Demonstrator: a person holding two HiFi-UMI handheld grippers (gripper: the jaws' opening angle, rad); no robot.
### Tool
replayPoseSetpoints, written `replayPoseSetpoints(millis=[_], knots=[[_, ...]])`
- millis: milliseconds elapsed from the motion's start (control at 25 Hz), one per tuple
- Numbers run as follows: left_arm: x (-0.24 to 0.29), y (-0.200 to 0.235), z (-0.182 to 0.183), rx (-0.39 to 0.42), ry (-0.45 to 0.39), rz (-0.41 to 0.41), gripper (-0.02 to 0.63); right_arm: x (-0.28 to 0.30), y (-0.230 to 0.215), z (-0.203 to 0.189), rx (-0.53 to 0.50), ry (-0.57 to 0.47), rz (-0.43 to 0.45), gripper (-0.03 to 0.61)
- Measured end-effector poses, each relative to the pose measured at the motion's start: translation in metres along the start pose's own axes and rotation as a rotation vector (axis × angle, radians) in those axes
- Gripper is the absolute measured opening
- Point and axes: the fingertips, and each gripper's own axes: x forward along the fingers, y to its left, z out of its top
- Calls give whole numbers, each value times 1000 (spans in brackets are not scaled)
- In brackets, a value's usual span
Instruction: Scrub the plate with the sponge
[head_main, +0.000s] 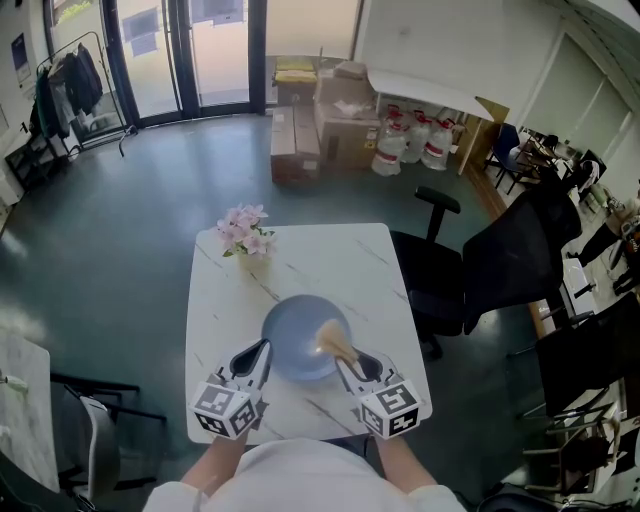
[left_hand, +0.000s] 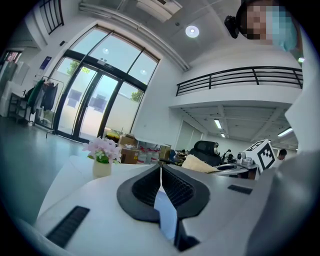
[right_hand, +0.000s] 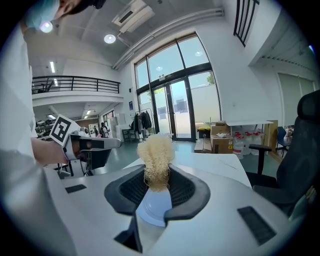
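Observation:
A pale blue plate (head_main: 298, 345) lies near the front of the white marble table (head_main: 330, 262). My left gripper (head_main: 262, 348) is at the plate's left rim. In the left gripper view its jaws (left_hand: 161, 177) are closed, with a thin blue edge of the plate (left_hand: 166, 212) between them. My right gripper (head_main: 346, 360) is shut on a straw-coloured fibrous sponge (head_main: 335, 341), which sticks out over the plate's right half. In the right gripper view the sponge (right_hand: 156, 155) stands between the pads of the right gripper (right_hand: 158, 182), with the plate (right_hand: 153, 209) below it.
A small vase of pink flowers (head_main: 247, 235) stands at the table's far left corner. Black office chairs (head_main: 490, 270) crowd the right side. Cardboard boxes (head_main: 310, 130) and jugs sit on the floor beyond the table.

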Motion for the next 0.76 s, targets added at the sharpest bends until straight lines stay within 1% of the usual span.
replayPoseSetpoints(millis=[160, 440, 760], knots=[[1, -1, -2, -27, 2, -6, 37, -1, -3, 0, -2, 1, -5, 115], [1, 2, -2, -19, 2, 1, 37, 1, -4, -3, 3, 7, -11, 115], [2, 1, -5, -34, 10, 3, 37, 0, -6, -5, 19, 7, -11, 115]])
